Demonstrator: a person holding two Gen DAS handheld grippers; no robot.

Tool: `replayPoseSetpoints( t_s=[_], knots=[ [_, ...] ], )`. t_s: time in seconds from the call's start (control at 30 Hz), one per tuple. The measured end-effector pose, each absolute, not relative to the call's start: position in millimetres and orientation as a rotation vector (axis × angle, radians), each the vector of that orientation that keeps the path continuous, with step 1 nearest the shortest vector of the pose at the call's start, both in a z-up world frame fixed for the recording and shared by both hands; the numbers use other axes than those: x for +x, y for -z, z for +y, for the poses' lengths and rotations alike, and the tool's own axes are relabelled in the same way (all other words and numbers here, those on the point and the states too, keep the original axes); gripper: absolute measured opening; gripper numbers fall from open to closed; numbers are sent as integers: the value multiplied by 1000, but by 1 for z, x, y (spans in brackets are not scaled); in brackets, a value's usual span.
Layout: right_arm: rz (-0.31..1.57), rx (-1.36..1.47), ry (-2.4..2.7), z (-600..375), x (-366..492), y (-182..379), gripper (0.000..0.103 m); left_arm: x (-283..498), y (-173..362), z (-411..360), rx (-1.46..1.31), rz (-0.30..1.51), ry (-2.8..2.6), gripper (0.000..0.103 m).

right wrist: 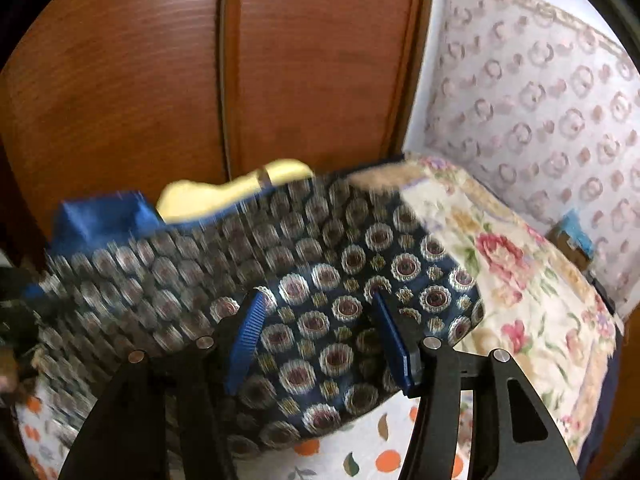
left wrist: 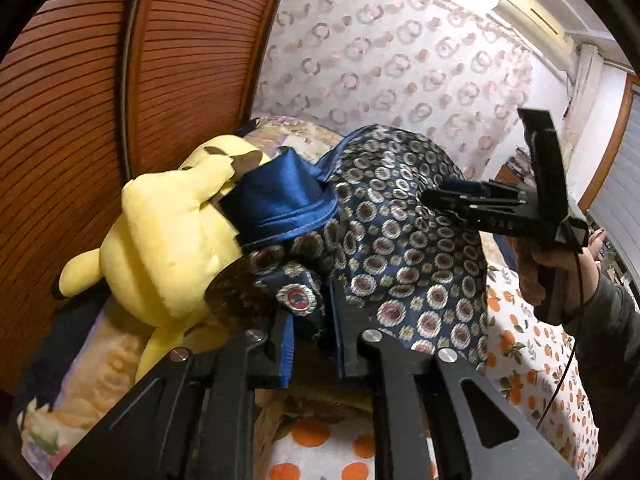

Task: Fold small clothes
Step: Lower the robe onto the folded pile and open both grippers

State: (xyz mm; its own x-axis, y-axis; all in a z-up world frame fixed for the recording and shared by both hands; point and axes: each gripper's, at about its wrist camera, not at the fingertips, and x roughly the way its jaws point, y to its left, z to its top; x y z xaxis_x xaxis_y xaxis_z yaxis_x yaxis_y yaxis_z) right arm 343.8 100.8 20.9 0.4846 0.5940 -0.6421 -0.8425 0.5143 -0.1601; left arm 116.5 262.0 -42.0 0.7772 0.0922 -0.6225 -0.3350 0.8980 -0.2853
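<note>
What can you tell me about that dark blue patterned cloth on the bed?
The patterned cloth is a silky-looking dark blue garment covered in round, flower-like medallions, with plain shiny blue lining showing where a flap is turned over. It lies bunched and humped on the fruit-print bedsheet, leaning against a yellow plush toy. The left gripper has a fold of it between its fingers; the right gripper is open with the cloth behind its fingers.

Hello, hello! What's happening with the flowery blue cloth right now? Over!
Left gripper narrow, cloth edge between its jaws. Right gripper open over the patterned cloth, not pinching. Cloth draped partly over yellow plush toy on the bed. Over.
</note>
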Motion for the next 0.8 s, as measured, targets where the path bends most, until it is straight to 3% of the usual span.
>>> replayPoseSetpoints(
  t_s=[0.17, 0.23, 0.37, 0.43, 0.8],
  knots=[
    [585, -451, -888, 104, 348, -9, 58, 112, 43, 261, -383, 659, -258, 26],
    [583, -441, -877, 106, 349, -8, 58, 109, 40, 261, -378, 655, -262, 41],
    [585, -414, -862, 101, 339, -13, 58, 103, 31, 257, -346, 639, -257, 55],
    [580, -403, -863, 93, 332, -15, 58, 100, 27, 255, -321, 627, -268, 87],
    [541, -323, -859, 34, 262, -34, 58, 80, 6, 230, -224, 567, -282, 93]
  ],
)
